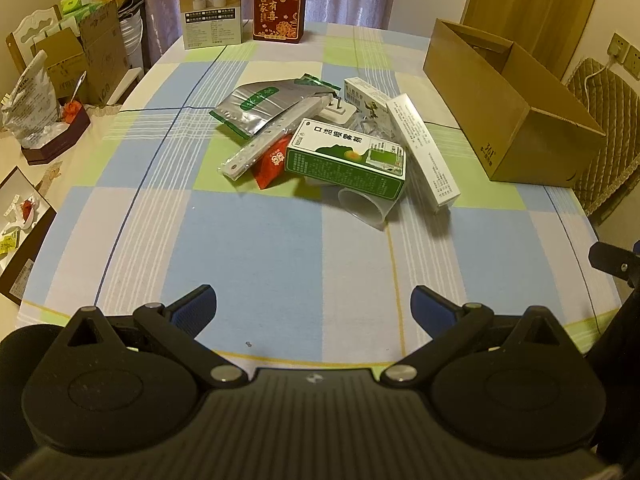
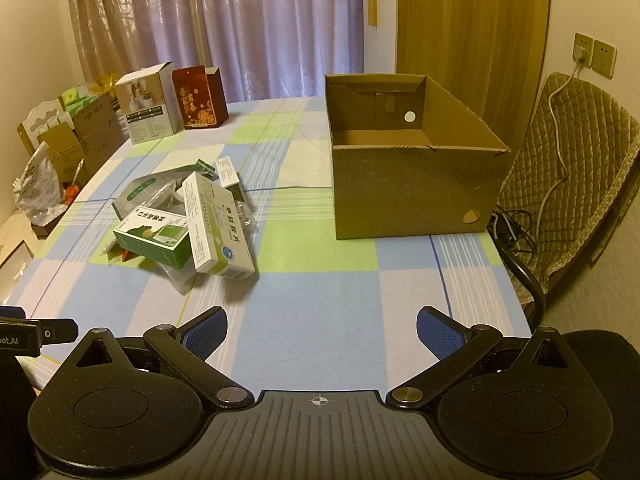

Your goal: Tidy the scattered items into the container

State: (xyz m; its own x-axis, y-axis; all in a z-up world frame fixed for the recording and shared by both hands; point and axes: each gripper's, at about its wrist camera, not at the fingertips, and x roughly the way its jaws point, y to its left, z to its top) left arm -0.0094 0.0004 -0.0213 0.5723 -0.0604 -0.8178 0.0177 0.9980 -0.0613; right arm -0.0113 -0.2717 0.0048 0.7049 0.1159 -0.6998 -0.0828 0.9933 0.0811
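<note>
Both the left gripper (image 1: 314,304) and right gripper (image 2: 322,326) hover spread and empty above the tablecloth (image 1: 248,248), ready to clear the heaped boxes (image 1: 346,158) beside the cardboard container (image 2: 416,184).

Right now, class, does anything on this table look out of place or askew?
Yes. The items sit in a jumbled pile mid-table: the green box rests tilted on a clear plastic cup lying on its side, with the long white box slanted beside it. The cardboard container looks empty.
</note>
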